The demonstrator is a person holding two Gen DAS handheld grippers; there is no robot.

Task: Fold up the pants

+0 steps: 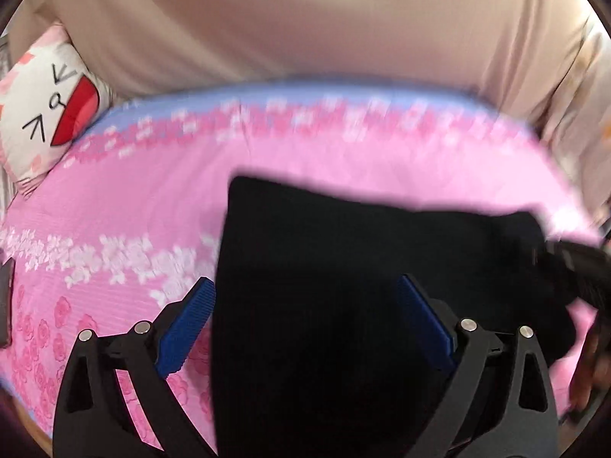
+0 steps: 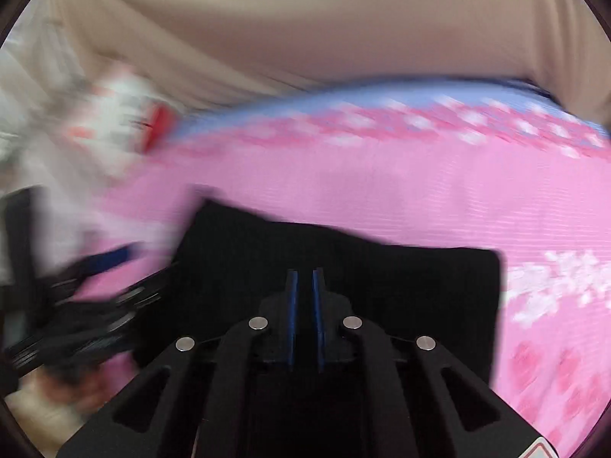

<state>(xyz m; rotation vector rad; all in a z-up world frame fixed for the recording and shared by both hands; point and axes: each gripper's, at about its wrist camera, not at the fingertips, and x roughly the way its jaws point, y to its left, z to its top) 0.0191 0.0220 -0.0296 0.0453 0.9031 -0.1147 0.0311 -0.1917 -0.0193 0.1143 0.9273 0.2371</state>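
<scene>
Left wrist view: black pants (image 1: 343, 267) lie on a bed (image 1: 114, 198) covered in a pink floral sheet, already in a compact, roughly rectangular bundle. The left gripper (image 1: 305, 324) is spread wide, blue pads either side of the cloth's near part, pinching nothing. A cartoon-face pillow (image 1: 46, 114) sits at the far left. The right gripper (image 1: 580, 267) shows dimly at the right edge.

Right wrist view: blurred. The right gripper (image 2: 304, 297) is nearly pressed together over the pants (image 2: 420, 286); whether cloth sits between its pads cannot be told.

The pants look soft, light and limp, likely to sag and slide; pinching through the layers at an edge or corner seems best.
</scene>
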